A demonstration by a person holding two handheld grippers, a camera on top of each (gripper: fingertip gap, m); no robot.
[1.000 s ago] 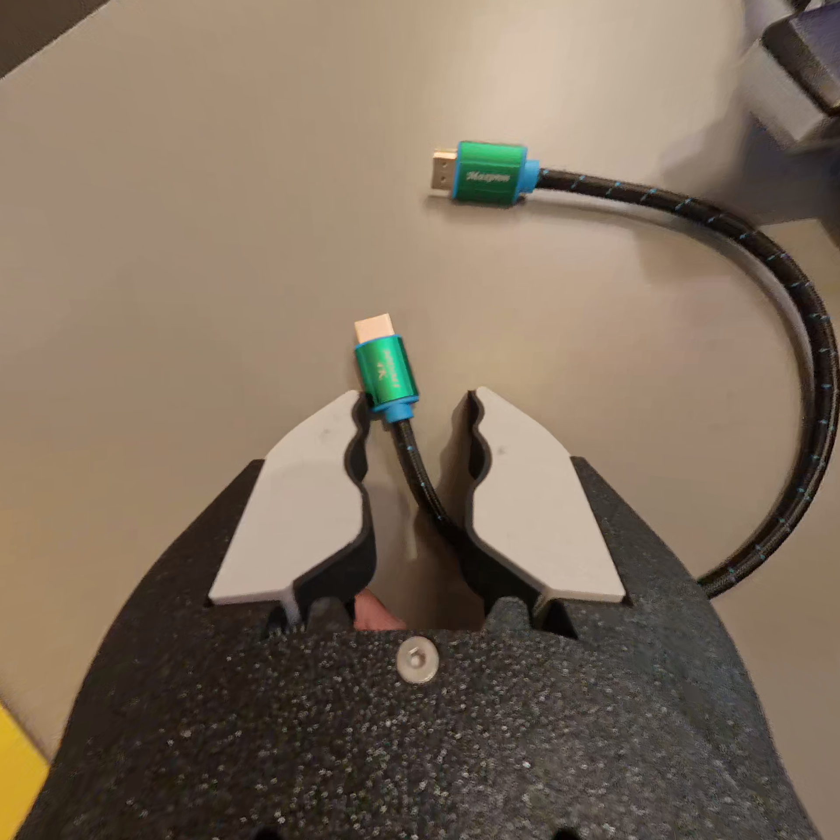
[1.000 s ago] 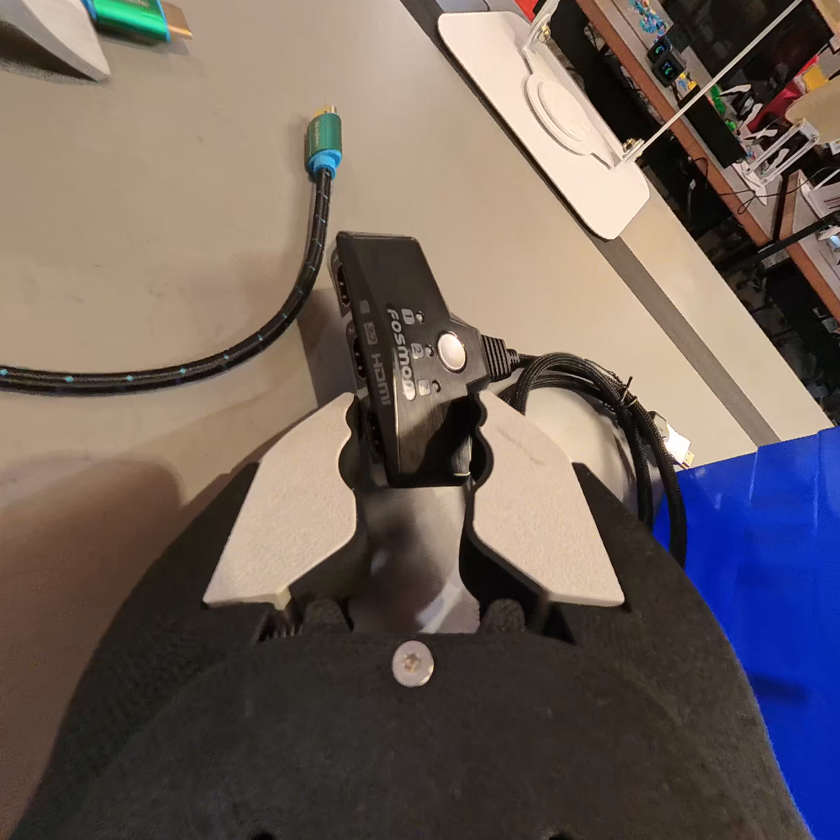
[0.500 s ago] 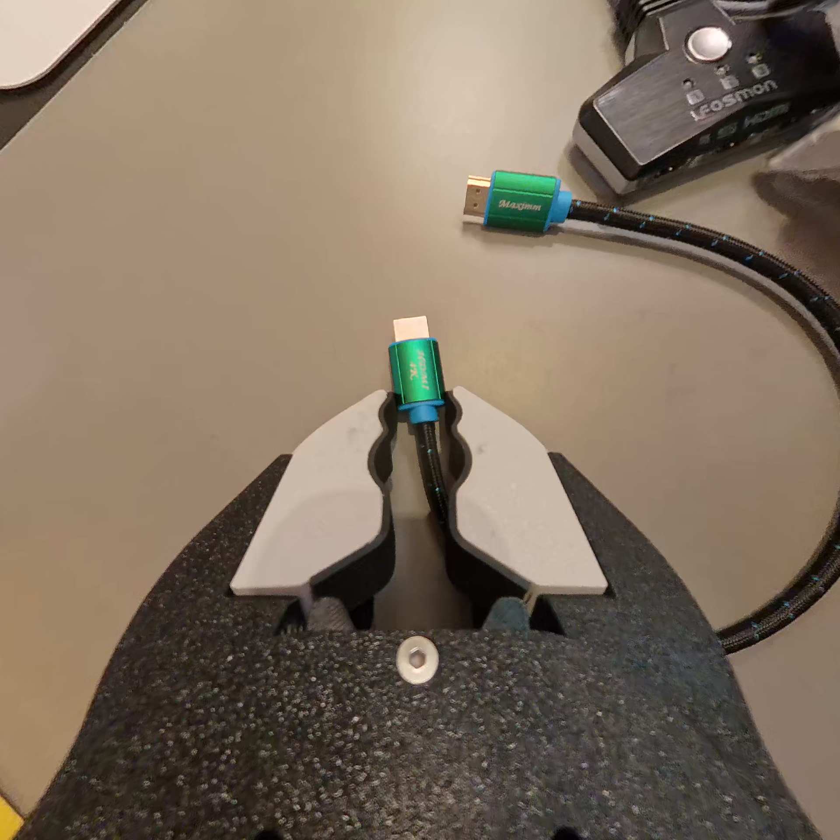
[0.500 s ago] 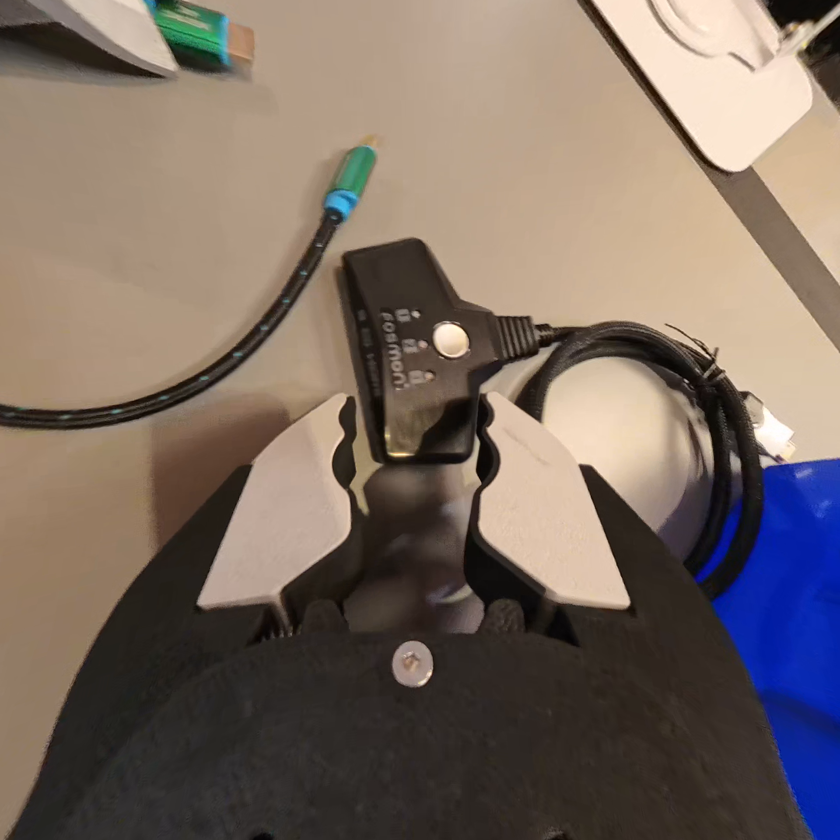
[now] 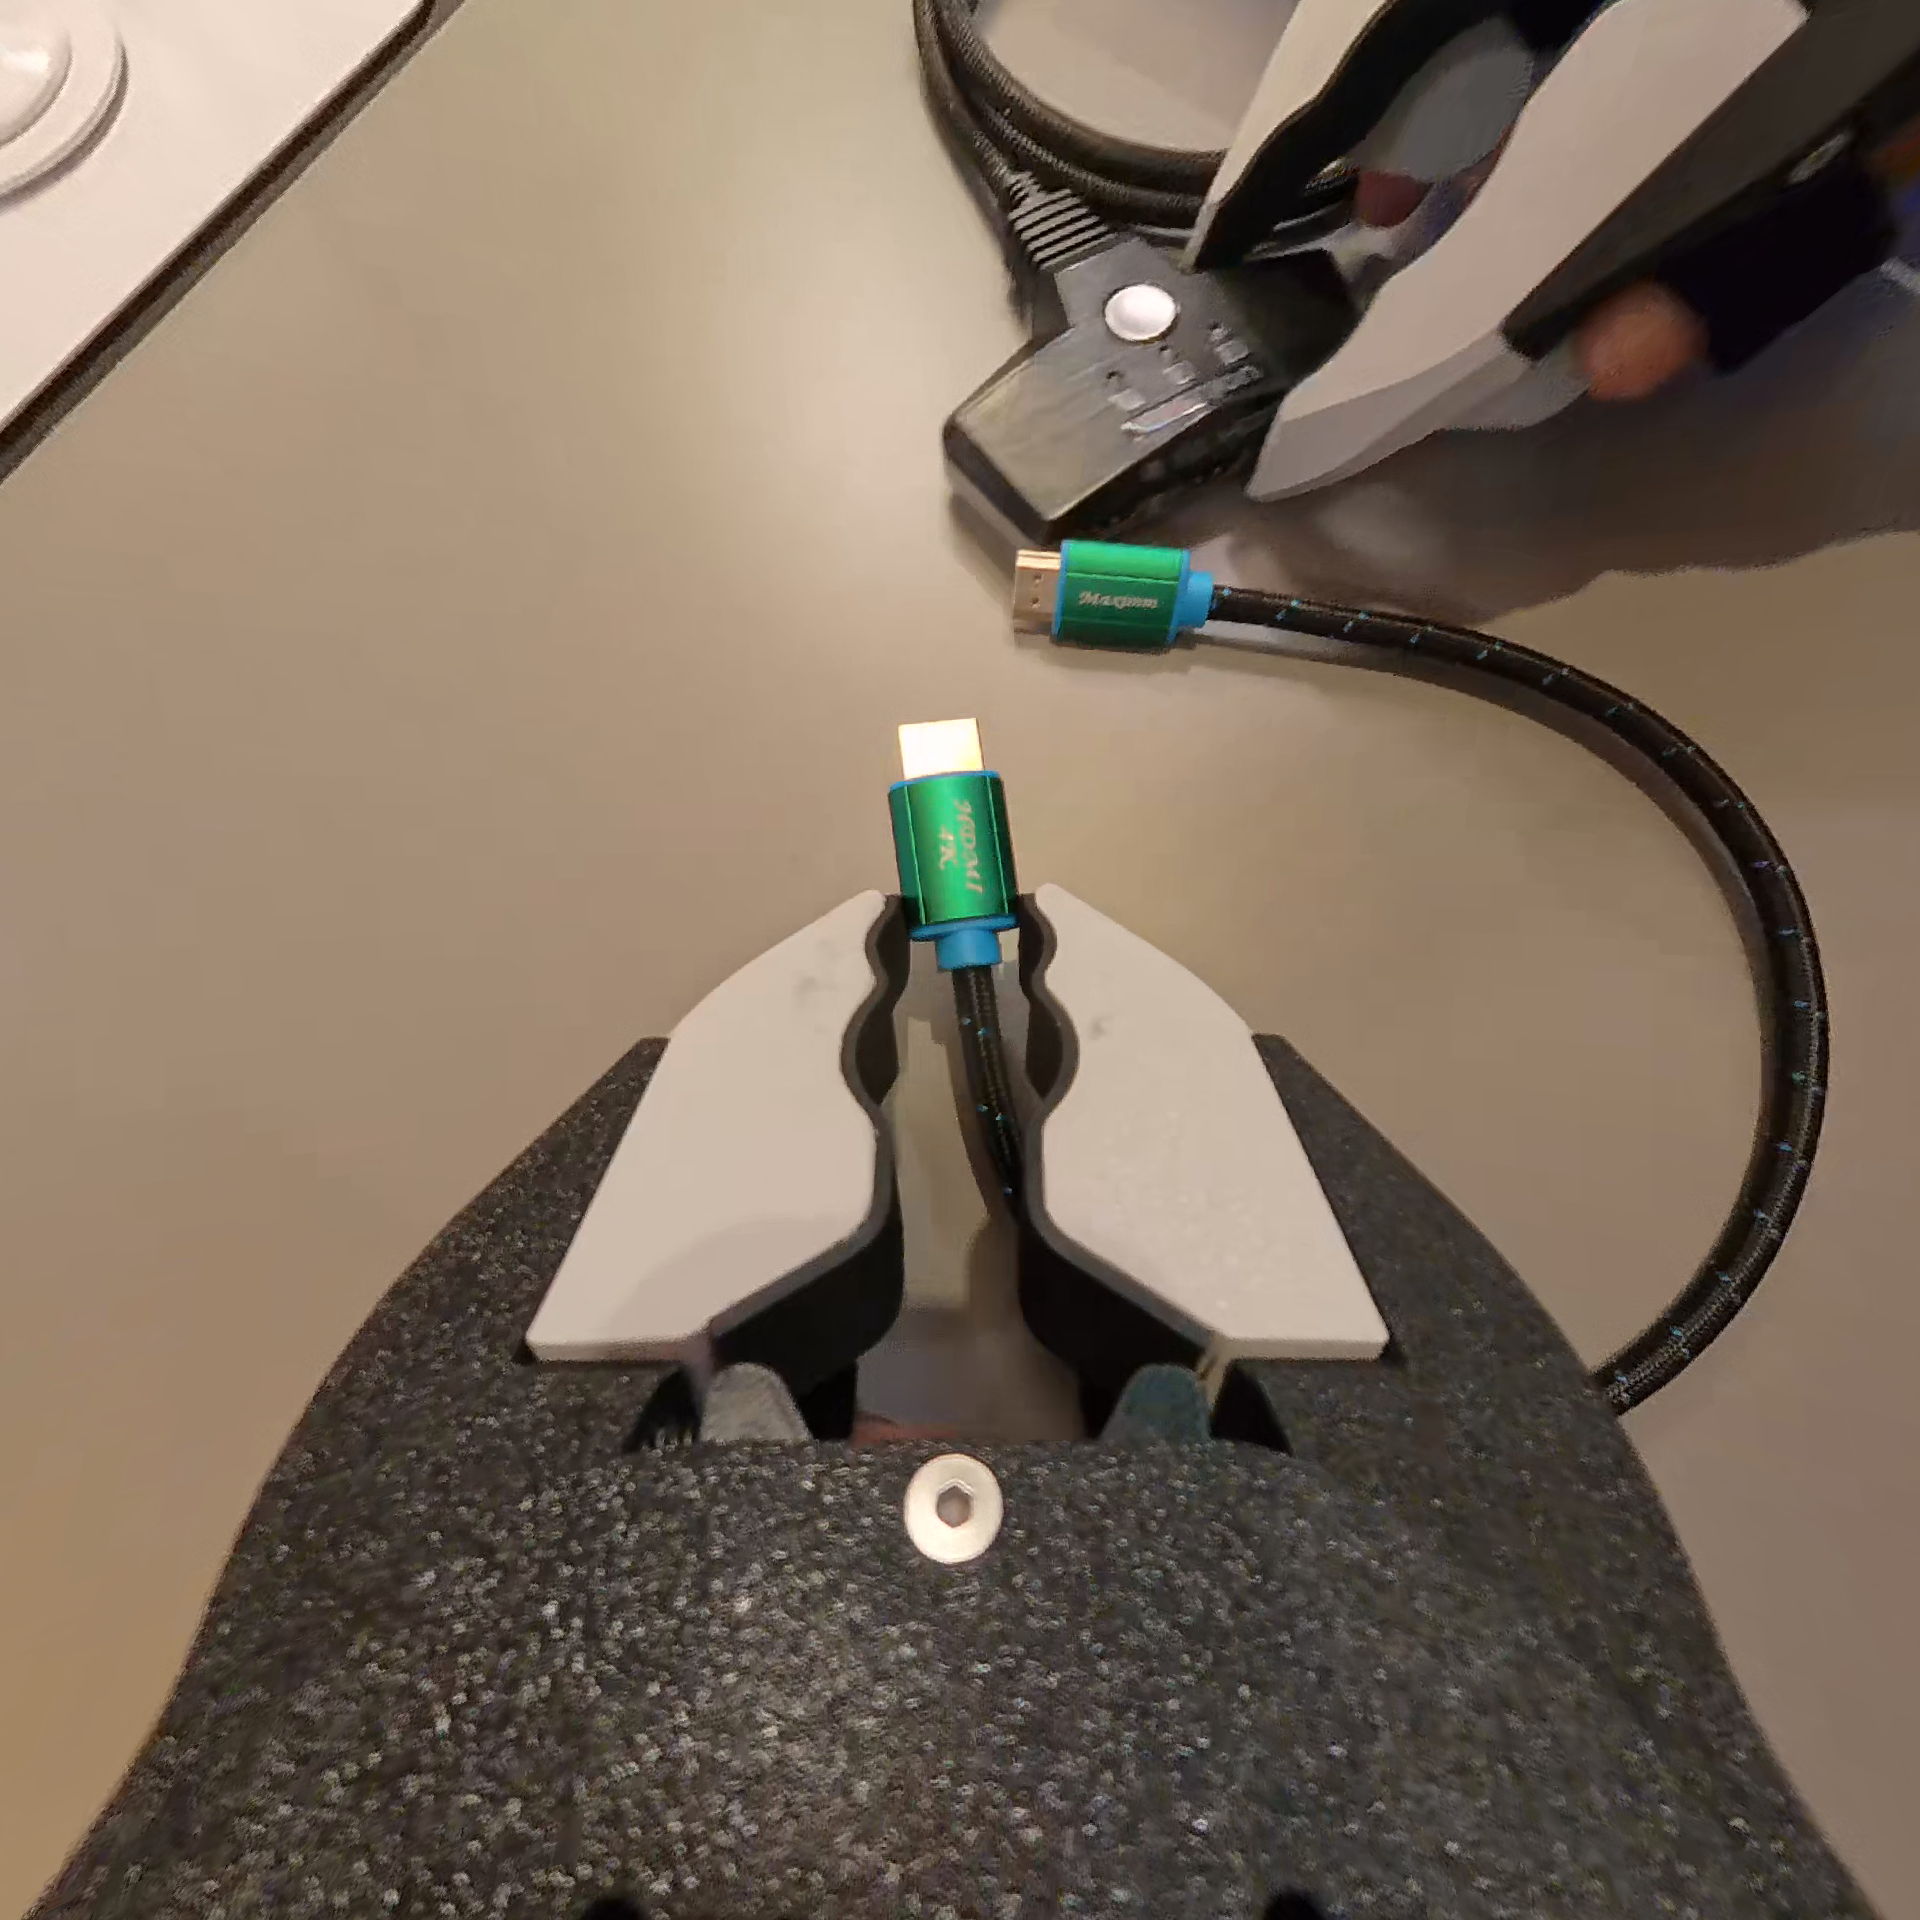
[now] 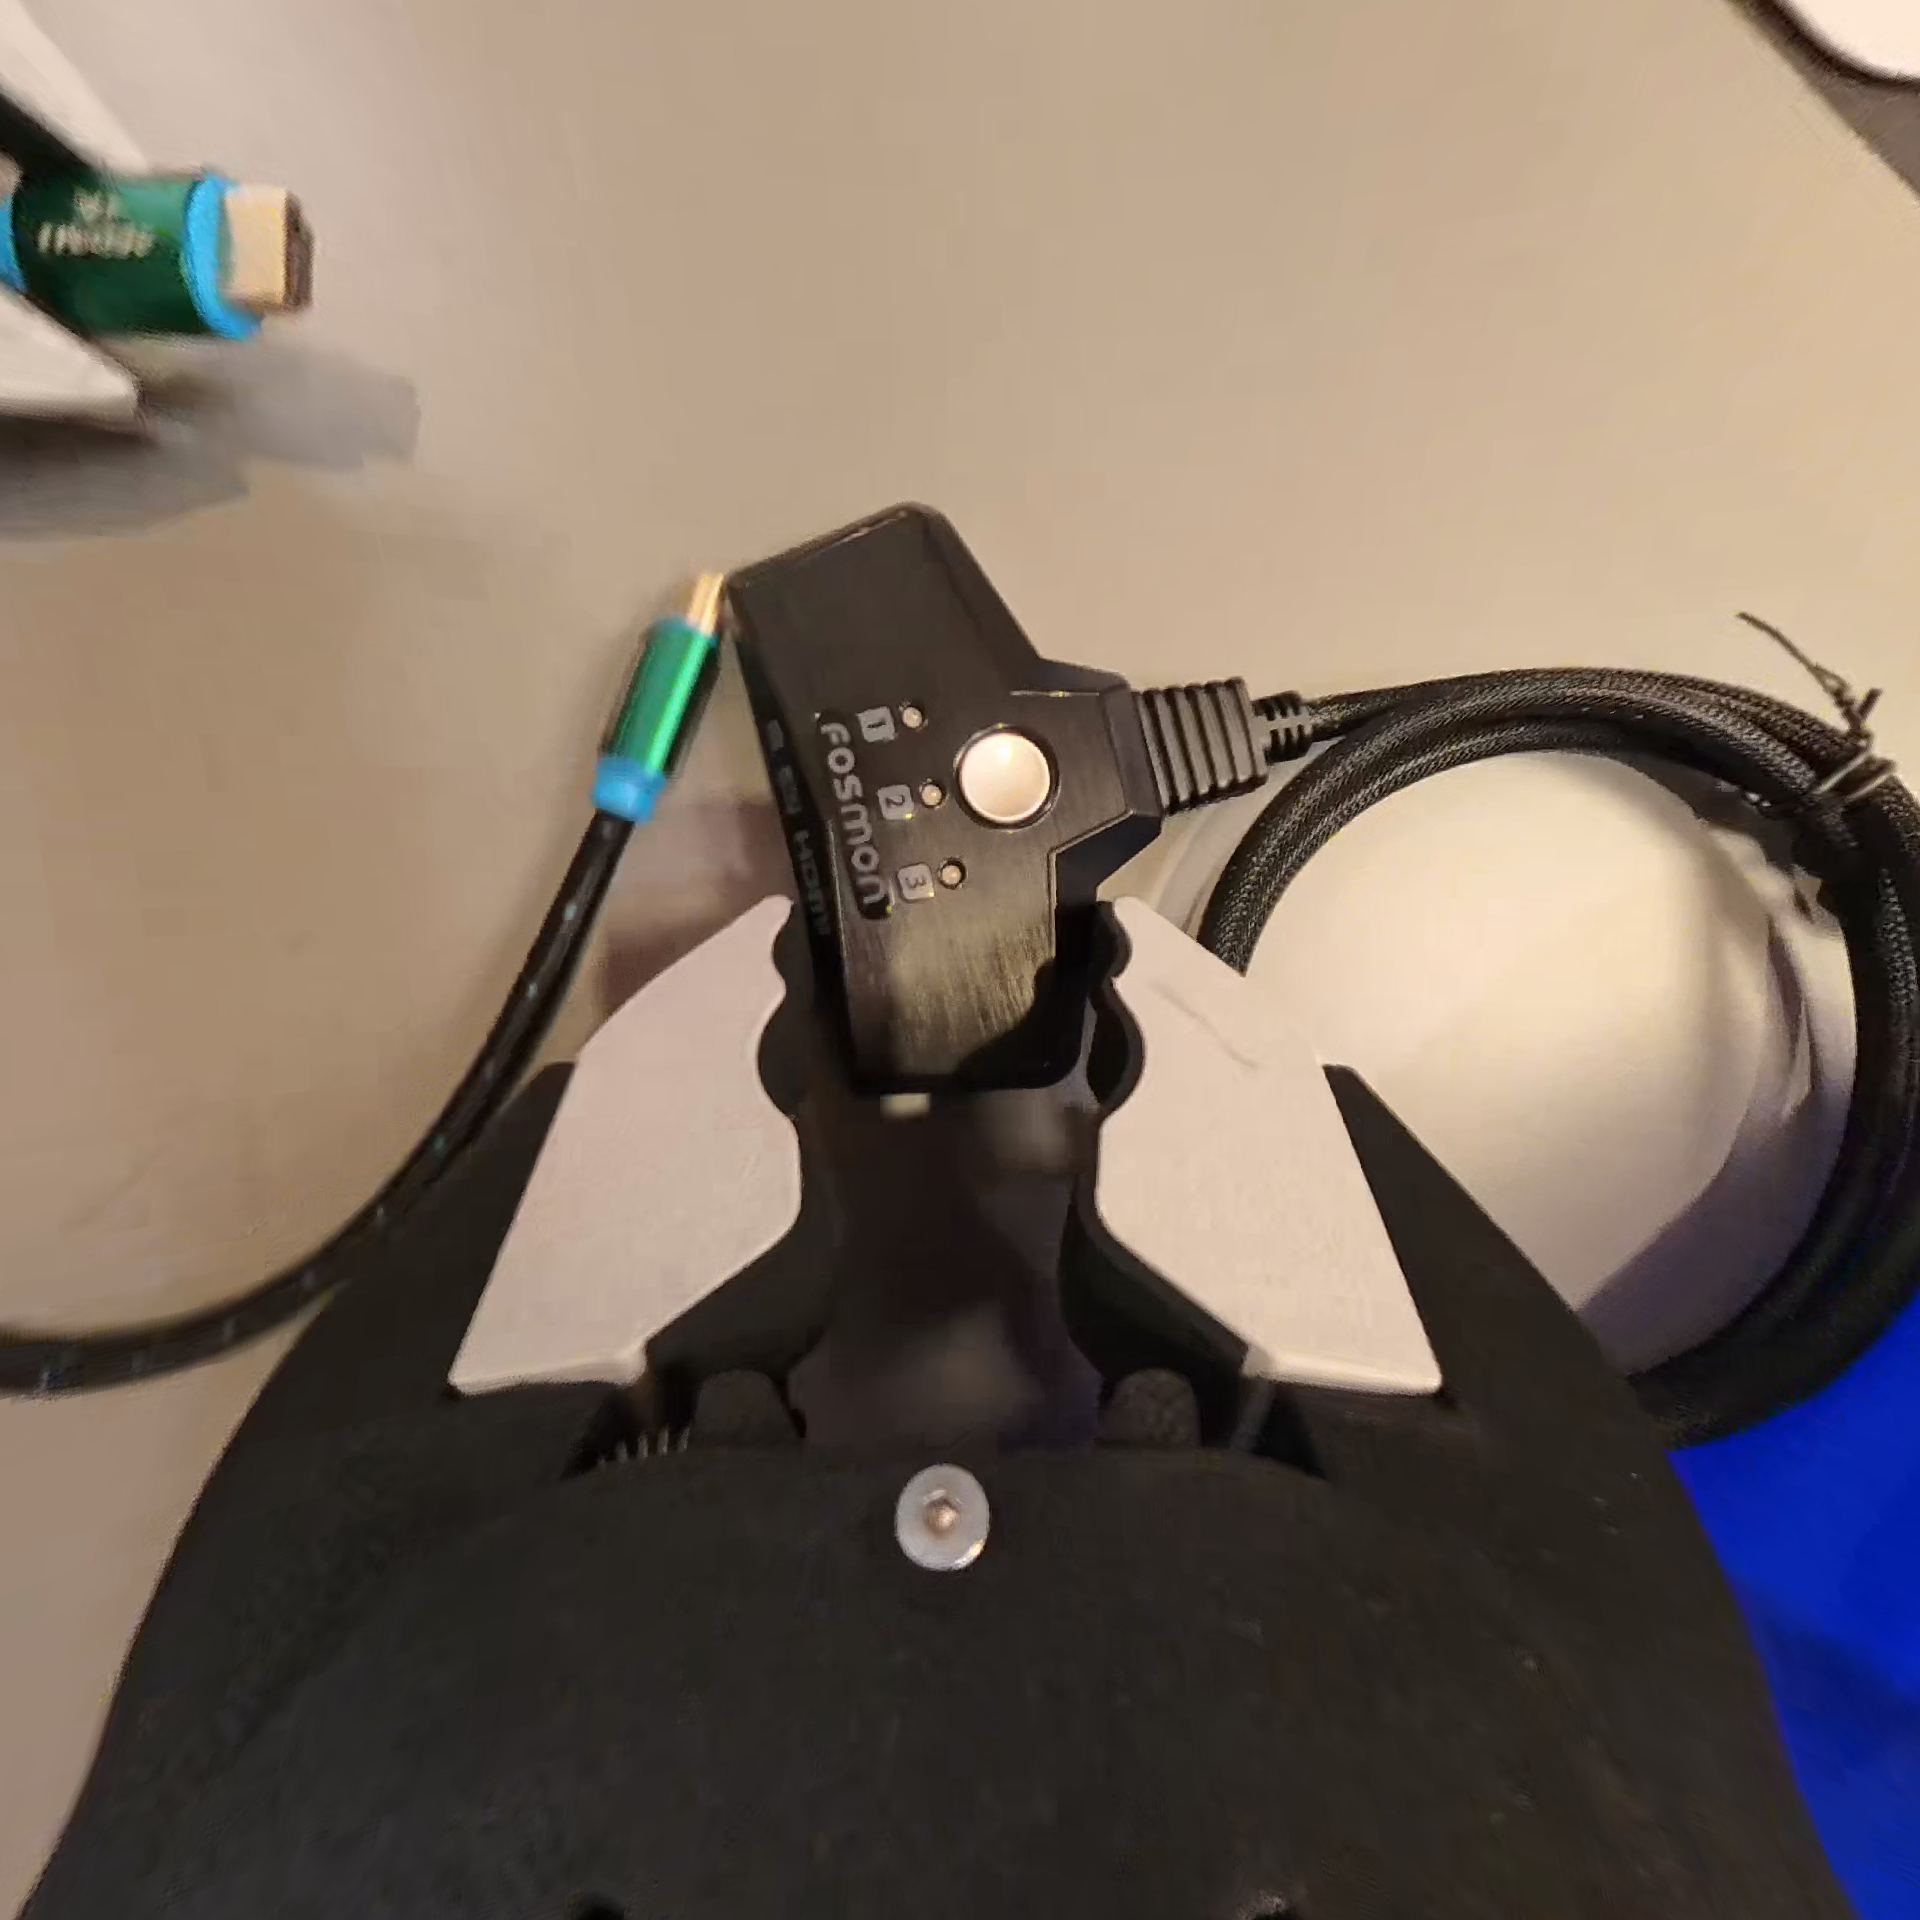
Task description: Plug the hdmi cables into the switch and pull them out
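My left gripper [image 5: 956, 920] is shut on the blue collar end of a green HDMI plug [image 5: 948, 857]. Its gold tip points forward above the beige table [image 5: 468, 727]. This plug also shows at the upper left of the right wrist view [image 6: 145, 260]. My right gripper [image 6: 948, 925] is shut on the near end of the black HDMI switch [image 6: 935, 790]. The switch's button face points at the camera. The switch [image 5: 1091, 405] and right gripper [image 5: 1455, 260] show at the upper right of the left wrist view. A second green plug [image 5: 1122, 597] lies loose beside the switch [image 6: 660, 717].
The switch's own black braided cable [image 6: 1558, 748] is coiled to its right. A blue object [image 6: 1829, 1507] lies at the right edge. A white flat pad [image 5: 156, 166] sits at the far left. The loose plug's braided cable [image 5: 1714, 883] curves along the right side.
My left gripper closed on the plug and carried it forward toward the switch. My right gripper turned the switch face-up and brought it beside the loose plug.
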